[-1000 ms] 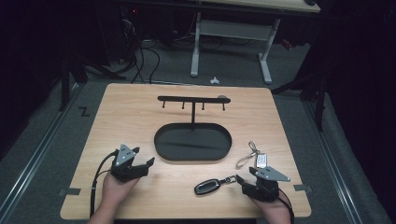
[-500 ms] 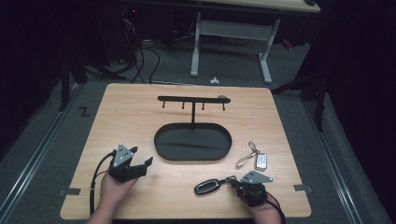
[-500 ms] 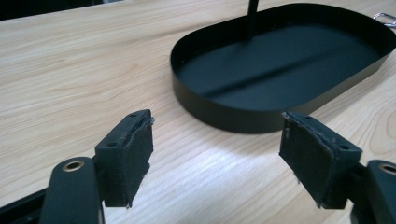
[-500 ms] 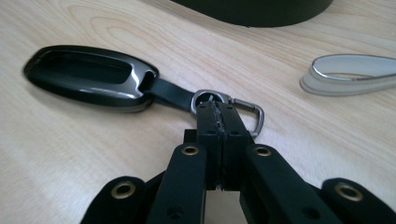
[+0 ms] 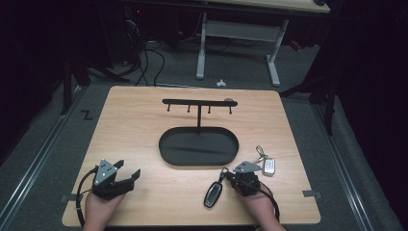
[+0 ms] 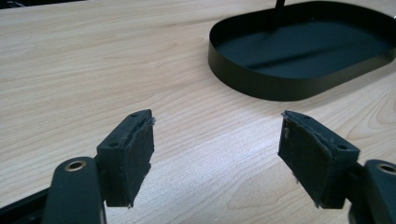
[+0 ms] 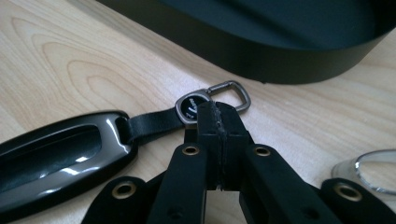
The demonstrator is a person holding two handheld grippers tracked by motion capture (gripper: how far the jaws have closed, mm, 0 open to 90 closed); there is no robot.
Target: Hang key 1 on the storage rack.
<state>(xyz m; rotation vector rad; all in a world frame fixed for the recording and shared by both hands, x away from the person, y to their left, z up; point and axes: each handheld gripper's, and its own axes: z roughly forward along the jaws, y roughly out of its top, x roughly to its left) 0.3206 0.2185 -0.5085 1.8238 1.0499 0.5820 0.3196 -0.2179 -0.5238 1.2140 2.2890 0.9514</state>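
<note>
We see the right hand-held gripper point(image 7: 218, 116) with its jaws pressed together, their tips at the round metal tag point(image 7: 190, 108) of the black key fob point(image 5: 213, 194); whether they pinch it we cannot tell. White lettering on the tag is too small to read. The fob lies on the wooden surface point(image 5: 139, 125), just in front of the black oval tray point(image 5: 198, 146). The left hand-held gripper point(image 6: 217, 144) gapes wide, holding nothing. A silver remote point(image 5: 268, 165) lies just right of the right gripper.

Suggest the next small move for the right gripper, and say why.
Probably open the right gripper slightly and re-close it on the key fob's metal ring: its jaws are pressed together beside the ring and strap, apparently gripping nothing, while the black key fob lies flat on the table.
</note>
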